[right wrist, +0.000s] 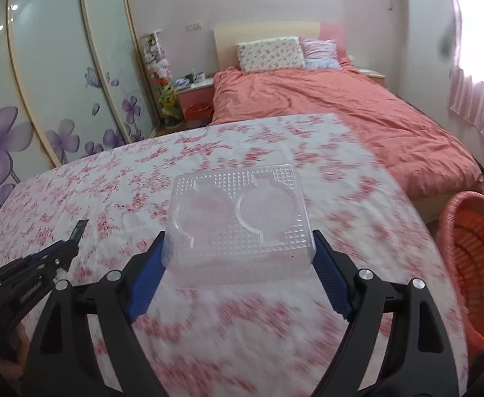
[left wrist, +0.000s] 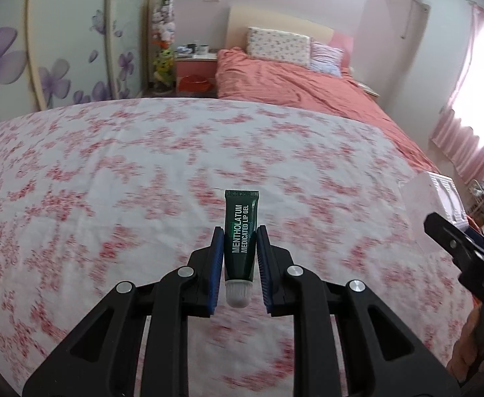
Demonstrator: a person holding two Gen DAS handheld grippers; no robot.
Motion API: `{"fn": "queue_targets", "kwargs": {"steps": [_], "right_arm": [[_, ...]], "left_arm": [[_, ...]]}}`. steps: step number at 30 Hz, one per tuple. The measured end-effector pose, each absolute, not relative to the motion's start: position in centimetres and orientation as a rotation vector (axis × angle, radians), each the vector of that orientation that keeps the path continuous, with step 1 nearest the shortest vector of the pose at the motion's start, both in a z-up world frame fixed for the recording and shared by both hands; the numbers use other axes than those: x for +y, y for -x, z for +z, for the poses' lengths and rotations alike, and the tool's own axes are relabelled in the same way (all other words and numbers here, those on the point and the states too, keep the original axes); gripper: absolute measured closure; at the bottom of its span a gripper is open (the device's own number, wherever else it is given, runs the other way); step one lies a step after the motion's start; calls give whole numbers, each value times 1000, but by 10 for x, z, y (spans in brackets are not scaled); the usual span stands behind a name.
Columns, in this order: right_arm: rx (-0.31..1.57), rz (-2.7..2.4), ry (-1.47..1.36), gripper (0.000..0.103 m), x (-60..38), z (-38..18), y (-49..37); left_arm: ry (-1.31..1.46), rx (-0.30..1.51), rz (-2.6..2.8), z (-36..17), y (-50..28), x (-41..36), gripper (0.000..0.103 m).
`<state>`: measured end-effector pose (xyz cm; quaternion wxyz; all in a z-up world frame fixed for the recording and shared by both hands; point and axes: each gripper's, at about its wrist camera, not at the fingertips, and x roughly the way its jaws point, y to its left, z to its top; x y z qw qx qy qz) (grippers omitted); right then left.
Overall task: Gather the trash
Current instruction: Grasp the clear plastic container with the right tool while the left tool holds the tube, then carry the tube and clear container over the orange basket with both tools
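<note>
A dark green lip gel tube (left wrist: 241,241) stands between the blue pads of my left gripper (left wrist: 239,231), which is shut on it, white cap toward the camera. In the right wrist view the same gripper (right wrist: 73,248) shows at the left edge with the tube's crimped end (right wrist: 80,228) poking out. My right gripper (right wrist: 238,236) spans a clear plastic tray (right wrist: 238,205) with two round hollows. Both pads press on the tray's sides and hold it over the floral tablecloth (right wrist: 109,182).
An orange woven basket (right wrist: 473,264) stands on the floor past the table's right edge. Behind the table is a bed with a salmon cover (right wrist: 341,109), and a wardrobe with purple flowers (right wrist: 26,132) runs along the left wall.
</note>
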<state>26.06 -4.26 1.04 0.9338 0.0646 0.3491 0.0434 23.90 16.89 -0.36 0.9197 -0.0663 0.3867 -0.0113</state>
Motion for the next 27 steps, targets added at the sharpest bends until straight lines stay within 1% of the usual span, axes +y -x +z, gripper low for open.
{"fn": "queue_targets", "kwargs": {"steps": [11, 27], "right_arm": [[650, -33, -185, 22, -118, 20, -199], [619, -254, -260, 21, -223, 17, -154]], "left_arm": [[94, 770, -162, 13, -224, 93, 83], [30, 766, -366, 23, -209, -25, 83]]}}
